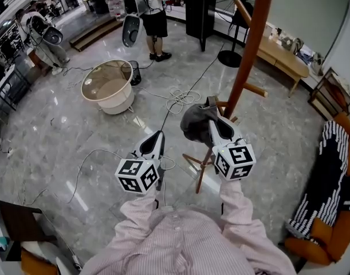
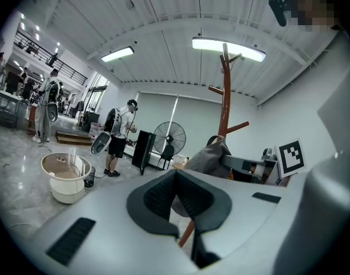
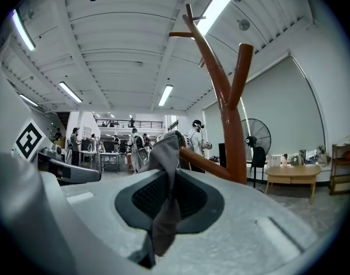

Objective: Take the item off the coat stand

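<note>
A brown wooden coat stand [image 1: 249, 56] rises ahead on the right; it also shows as the coat stand [image 2: 223, 107] and the coat stand [image 3: 229, 130] in the gripper views. A grey fabric item [image 1: 193, 122] hangs at one of its lower pegs. My right gripper [image 1: 212, 113] is shut on an edge of this grey item [image 3: 166, 153], and the cloth runs down between the jaws [image 3: 170, 179]. From the left gripper view the grey item [image 2: 209, 156] drapes beside the pole. My left gripper [image 1: 159, 135] hovers to the left of it, shut [image 2: 176, 175] and holding nothing.
A white round tub [image 1: 109, 85] stands on the glossy floor at left, with cables [image 1: 183, 99] trailing past it. A fan [image 1: 235, 16], a black cabinet [image 1: 199, 7] and a wooden bench [image 1: 283, 56] stand behind. An orange chair [image 1: 329, 234] is at right. People [image 1: 154, 16] stand far back.
</note>
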A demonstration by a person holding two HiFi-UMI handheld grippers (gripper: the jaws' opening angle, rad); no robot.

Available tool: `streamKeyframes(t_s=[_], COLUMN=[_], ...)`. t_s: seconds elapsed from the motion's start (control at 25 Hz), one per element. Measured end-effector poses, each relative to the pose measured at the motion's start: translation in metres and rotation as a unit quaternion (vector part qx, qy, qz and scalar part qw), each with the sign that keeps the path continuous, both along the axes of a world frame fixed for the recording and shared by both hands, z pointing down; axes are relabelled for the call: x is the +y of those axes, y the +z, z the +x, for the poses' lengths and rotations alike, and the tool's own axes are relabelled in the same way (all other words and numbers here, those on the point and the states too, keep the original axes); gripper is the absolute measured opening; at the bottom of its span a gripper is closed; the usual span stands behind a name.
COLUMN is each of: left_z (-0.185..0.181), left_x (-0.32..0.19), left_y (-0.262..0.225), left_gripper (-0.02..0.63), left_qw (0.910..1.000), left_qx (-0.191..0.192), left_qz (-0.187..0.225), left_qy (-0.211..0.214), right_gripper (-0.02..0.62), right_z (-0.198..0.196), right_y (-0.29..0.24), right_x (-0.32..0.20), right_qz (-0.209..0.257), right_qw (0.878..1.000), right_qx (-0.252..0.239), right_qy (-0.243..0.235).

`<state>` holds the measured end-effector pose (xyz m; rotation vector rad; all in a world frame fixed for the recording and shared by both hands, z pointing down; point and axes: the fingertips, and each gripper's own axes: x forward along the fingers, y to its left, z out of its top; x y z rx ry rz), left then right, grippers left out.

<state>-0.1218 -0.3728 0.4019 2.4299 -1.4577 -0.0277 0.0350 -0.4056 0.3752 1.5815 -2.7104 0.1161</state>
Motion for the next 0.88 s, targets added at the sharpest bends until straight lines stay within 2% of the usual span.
streamKeyframes(t_s=[0.64,0.88], left_z=[-0.011,-0.015], left_x=[0.013,0.018], left_y=[0.001,0.003], left_gripper=[0.002,0.002], left_qw=[0.9996,0.9994], left_qx=[-0.015,-0.019], left_qz=[0.017,0.022], left_qy=[-0.019,-0.021], right_gripper=[0.029,0.031], right_z=[-0.026,-0.021], right_y=[0.027,0.04], right_x=[0.024,0.035], right_qz=[-0.008,-0.014], right_qw=[0.997,0.997], right_qx=[0.009,-0.001], right_qy=[-0.07,-0.07])
